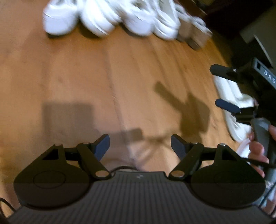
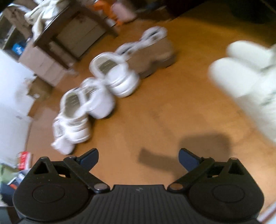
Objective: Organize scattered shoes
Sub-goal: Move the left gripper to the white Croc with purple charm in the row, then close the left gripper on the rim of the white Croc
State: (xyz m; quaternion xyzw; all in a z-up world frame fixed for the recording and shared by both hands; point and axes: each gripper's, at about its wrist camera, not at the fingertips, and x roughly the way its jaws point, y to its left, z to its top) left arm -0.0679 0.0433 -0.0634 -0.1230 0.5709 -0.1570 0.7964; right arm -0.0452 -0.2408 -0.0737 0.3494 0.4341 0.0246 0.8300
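1. Nearest the lens in the left wrist view: left claw point(image 1: 140, 143), blue-padded fingers spread wide, nothing between them, only wooden floor point(image 1: 86, 77) beneath.
2. Likewise in the right wrist view: right claw point(image 2: 138, 157) gaping wide, empty, hovering above bare floor and its own shadow.
3. Same right claw seen from the left wrist camera at the right edge point(image 1: 213, 86), fingers apart, gripped by a hand point(image 1: 258, 151) around its handle.
4. Just beyond that claw, lying on the floor: a pair of white sneakers point(image 1: 231, 103), blurred, toes toward the middle of the room; same pair large and smeared at the right edge of the right wrist view point(image 2: 245, 82). Touching the claw or not: cannot tell.
5. Farther off, well apart from both claws: row of white sneakers point(image 1: 110, 17) set side by side, toes forward; in the right wrist view the same row point(image 2: 103, 89) running diagonally, heels toward the camera.
6. At one end of the row, touching the last white shoe: pair of tan fleece-lined boots point(image 2: 151, 51), also at the row's right end in the left wrist view point(image 1: 195, 32).
7. Behind the row: dark wooden bench point(image 2: 57, 29) with pale cloth point(image 2: 39, 15) heaped on top and cardboard boxes point(image 2: 43, 63) underneath.
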